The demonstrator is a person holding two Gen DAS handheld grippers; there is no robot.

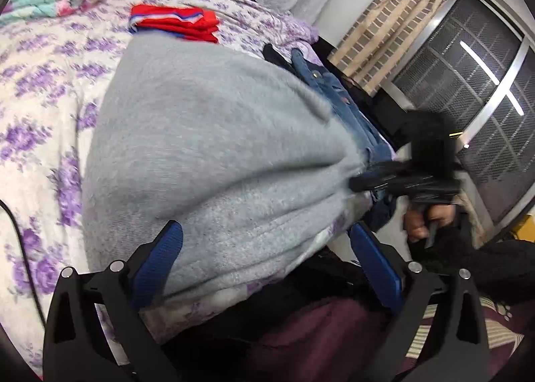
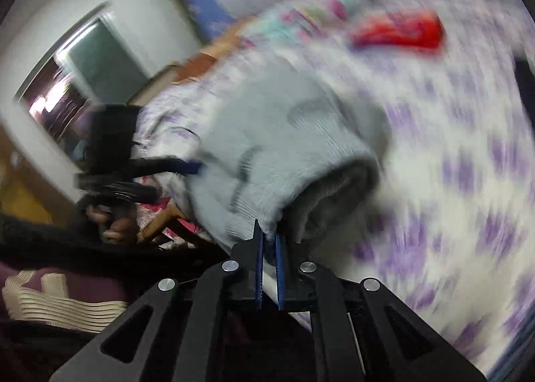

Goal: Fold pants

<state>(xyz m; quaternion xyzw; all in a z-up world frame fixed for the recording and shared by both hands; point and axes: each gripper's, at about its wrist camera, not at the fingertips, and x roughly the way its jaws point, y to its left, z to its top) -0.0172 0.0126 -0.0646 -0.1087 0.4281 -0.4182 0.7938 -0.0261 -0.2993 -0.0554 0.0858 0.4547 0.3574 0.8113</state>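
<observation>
Along the bed's [image 1: 40, 87] near edge, the right gripper [image 2: 268, 241] is pinching the grey pants' [image 1: 207, 154] hem for folding; the left gripper [image 1: 264, 241] is waiting, tongs apart.

Left gripper [image 1: 265, 256] held angled downward, its blue fingers [image 1: 376, 268] spread wide apart and pressing on nothing. Right gripper [image 2: 268, 236] tilted downward, fingers [image 2: 259, 250] drawn nearly together, pinching a fold of grey cloth; the right hand [image 1: 424, 218], in a dark fuzzy sleeve, grips its handle; the right view is motion-blurred
</observation>
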